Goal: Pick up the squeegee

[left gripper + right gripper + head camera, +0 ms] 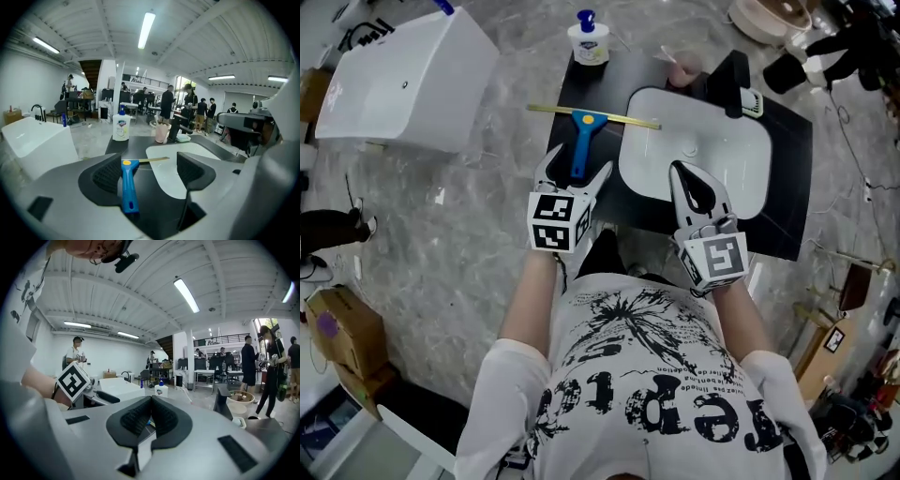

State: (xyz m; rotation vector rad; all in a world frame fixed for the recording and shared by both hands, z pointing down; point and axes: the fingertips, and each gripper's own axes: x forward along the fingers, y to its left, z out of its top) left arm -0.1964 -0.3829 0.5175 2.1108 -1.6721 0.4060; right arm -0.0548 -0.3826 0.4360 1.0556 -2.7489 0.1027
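Left gripper [150,171] open, jaws either side of squeegee [129,187] handle, right gripper [689,183] clenched empty above white basin [722,178]; soap bottle [589,39], cup [682,67] behind on black counter [787,187], marbled floor [469,234].

Squeegee [580,133] lay on countertop [789,202], left of basin [733,141], handle nearest person. Bottle [589,39] stood behind it at far edge. Left gripper [577,165] flanked handle; right gripper [683,172] hung above basin's near side.
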